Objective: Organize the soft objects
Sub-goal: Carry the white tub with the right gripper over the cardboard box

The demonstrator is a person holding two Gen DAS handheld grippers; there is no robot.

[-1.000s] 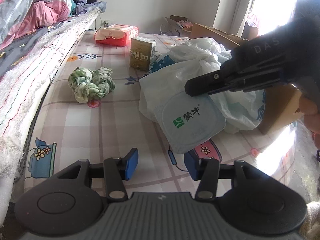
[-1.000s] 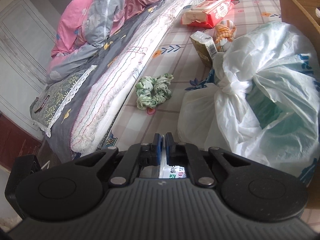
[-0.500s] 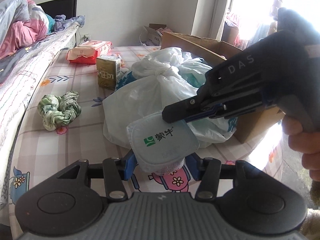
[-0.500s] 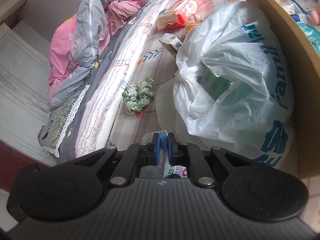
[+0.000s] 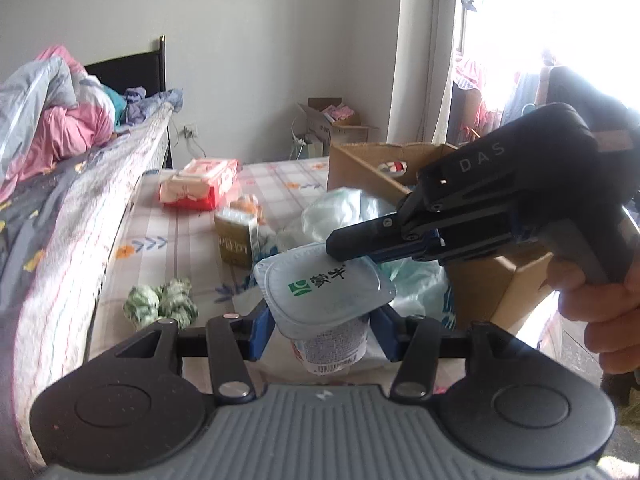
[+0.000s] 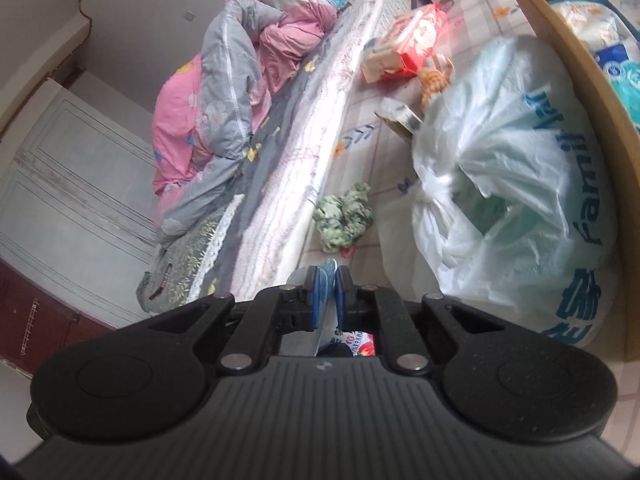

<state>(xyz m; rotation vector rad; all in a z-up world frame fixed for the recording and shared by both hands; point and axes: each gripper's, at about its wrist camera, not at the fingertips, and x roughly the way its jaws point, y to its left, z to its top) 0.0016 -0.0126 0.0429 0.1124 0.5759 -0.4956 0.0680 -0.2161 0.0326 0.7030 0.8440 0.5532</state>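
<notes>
**A:** Where's the cup?

**B:** Up off the mat, between both my tongs. My left tongs (image 5: 318,334) have their blue pads on either side of the cup (image 5: 324,300) body, pressing its sides. My right tongs (image 5: 340,250) come in from the right, pinched tight on the edge of the foil lid.

**A:** What does the right camera give you?

**B:** My right tongs (image 6: 325,294) narrowed to a sliver, with the thin lid edge clamped between the pads. Below them, a scrap of the cup's printed label.

**A:** And around it?

**B:** Beneath lies the checked mat (image 5: 192,256). The green scrunchie (image 5: 160,306) sits on it near the mattress (image 5: 80,240), apart from everything else. A white plastic bag (image 6: 512,208), knotted at the top, leans against the cardboard box (image 6: 560,52). A small carton (image 5: 236,240) stands just beyond the cup, and the red tissue pack (image 5: 200,188) lies farther back.

**A:** Your hand?

**B:** My right hand (image 5: 600,316) is wrapped around the grip at the right edge.
</notes>
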